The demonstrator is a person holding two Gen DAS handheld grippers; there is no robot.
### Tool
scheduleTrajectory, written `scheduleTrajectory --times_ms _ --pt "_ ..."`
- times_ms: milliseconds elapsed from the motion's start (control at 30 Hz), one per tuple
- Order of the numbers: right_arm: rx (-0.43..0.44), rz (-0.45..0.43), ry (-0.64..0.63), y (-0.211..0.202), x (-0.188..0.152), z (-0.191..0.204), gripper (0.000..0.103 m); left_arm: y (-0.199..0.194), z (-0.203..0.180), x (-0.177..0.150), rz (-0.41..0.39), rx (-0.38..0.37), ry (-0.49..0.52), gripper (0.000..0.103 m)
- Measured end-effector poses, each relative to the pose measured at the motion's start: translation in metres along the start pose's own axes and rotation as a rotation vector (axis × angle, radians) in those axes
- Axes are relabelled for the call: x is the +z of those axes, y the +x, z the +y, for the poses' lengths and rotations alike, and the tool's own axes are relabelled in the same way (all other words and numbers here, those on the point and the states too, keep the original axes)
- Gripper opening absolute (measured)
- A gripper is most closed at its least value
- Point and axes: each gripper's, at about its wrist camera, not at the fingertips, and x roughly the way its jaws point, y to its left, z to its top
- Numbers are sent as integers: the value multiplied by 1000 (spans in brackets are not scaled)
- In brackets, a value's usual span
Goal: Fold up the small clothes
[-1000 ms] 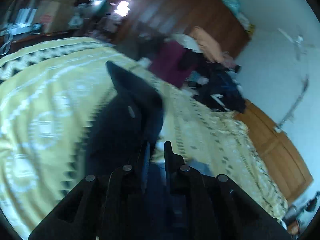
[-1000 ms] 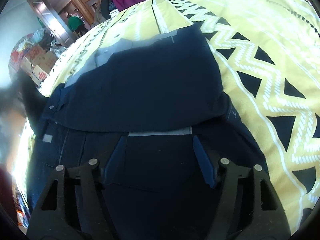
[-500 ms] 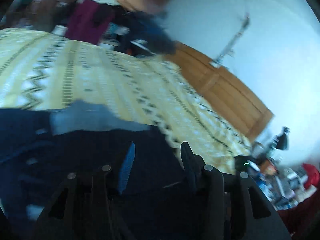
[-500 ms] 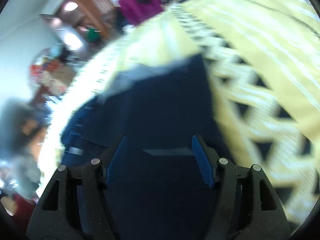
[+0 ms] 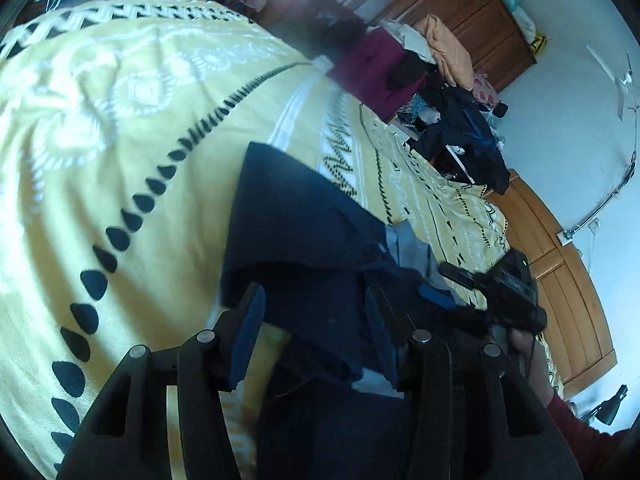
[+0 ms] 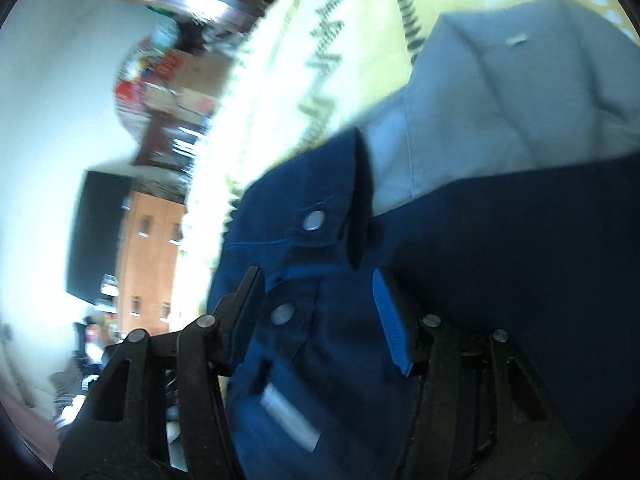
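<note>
Left wrist view: the left gripper (image 5: 316,320) hangs spread over a navy garment (image 5: 304,232) on a yellow bedspread (image 5: 120,140) — the right gripper (image 6: 320,312) also spread, above its buttons (image 6: 313,220).

Under your grippers the shorts (image 5: 304,236) are a dark navy woven cloth, matt, with a paler grey lining (image 6: 500,92) and dull metal snaps (image 6: 313,220) — the bedspread (image 5: 120,152) beneath is soft yellow cloth with a printed black-and-white pattern. Your left gripper (image 5: 316,332) and right gripper (image 6: 320,316) are matt black plastic with blue pads (image 6: 390,320) that look rubbery and with small bright metal pins. Behind the bed you have a wardrobe (image 5: 452,4) of brown wood with a slight sheen.
</note>
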Motion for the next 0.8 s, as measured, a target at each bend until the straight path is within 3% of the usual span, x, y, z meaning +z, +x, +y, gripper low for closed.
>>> scheduleTrajectory --times_ms 167,233,300,467,600,767,800 --pt "-9 14 -18 25 3 13 56 18 7 -4 26 -31 -9 52" --pt "-10 15 -19 31 4 15 47 21 9 -5 35 -40 -5 52" --pt "-25 4 -13 32 7 17 5 21 8 -8 36 -43 -6 52" --pt "48 -114 -153 -18 10 75 3 20 6 -7 28 -52 -19 54" --pt "137 -254 -260 -94 12 128 2 19 10 -6 15 -52 -43 55" --pt "194 -409 -282 -192 -12 132 2 15 10 -6 -1 -44 -55 60" --pt "184 -439 -275 -213 -21 122 2 16 10 -6 3 -43 -53 66"
